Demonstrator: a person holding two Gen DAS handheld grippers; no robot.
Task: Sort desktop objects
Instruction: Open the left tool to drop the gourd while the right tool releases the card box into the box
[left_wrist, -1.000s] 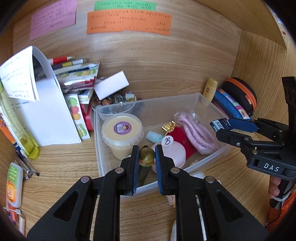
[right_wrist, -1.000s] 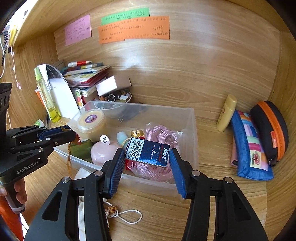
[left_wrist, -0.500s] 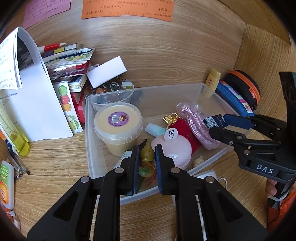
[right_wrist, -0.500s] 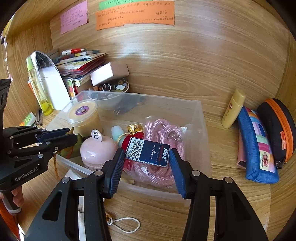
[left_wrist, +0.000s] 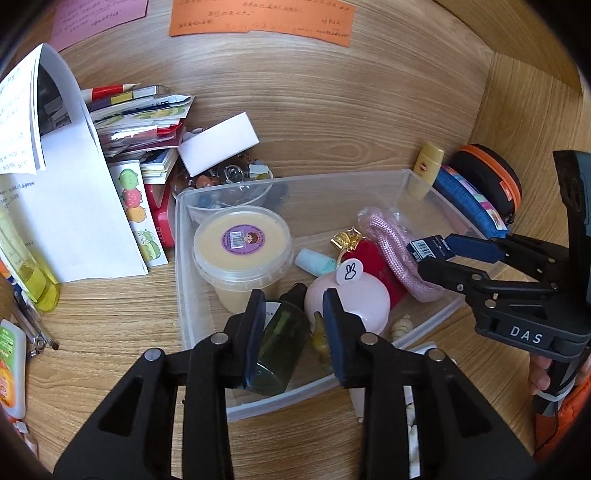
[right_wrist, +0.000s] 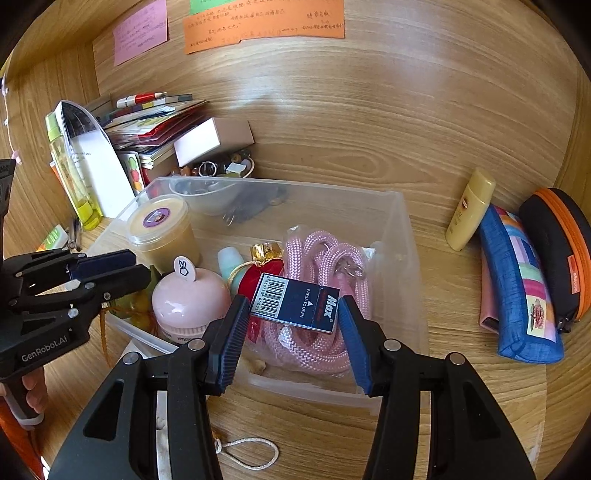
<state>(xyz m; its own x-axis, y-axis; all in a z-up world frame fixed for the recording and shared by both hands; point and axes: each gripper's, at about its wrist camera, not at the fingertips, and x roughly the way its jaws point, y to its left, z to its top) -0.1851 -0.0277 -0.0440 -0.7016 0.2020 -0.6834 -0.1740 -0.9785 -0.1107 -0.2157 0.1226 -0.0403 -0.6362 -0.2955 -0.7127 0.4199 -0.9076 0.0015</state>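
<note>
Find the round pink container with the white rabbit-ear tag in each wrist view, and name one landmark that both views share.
Left wrist view: the pink container sits low in the middle, inside the clear bin, just right of the left gripper.
Right wrist view: the same container sits left of centre, beside the left gripper.
Shared landmark: the lidded yellow tub, just up and left of it.

Both grippers: black plastic frames, silver screw heads, blue ribbed pads. Left gripper (left_wrist: 293, 328) marked "GenRobot.AI" in white; right gripper (right_wrist: 291, 332) marked "DAS". Orange sleeve (left_wrist: 565, 410), lower right of frame.
</note>
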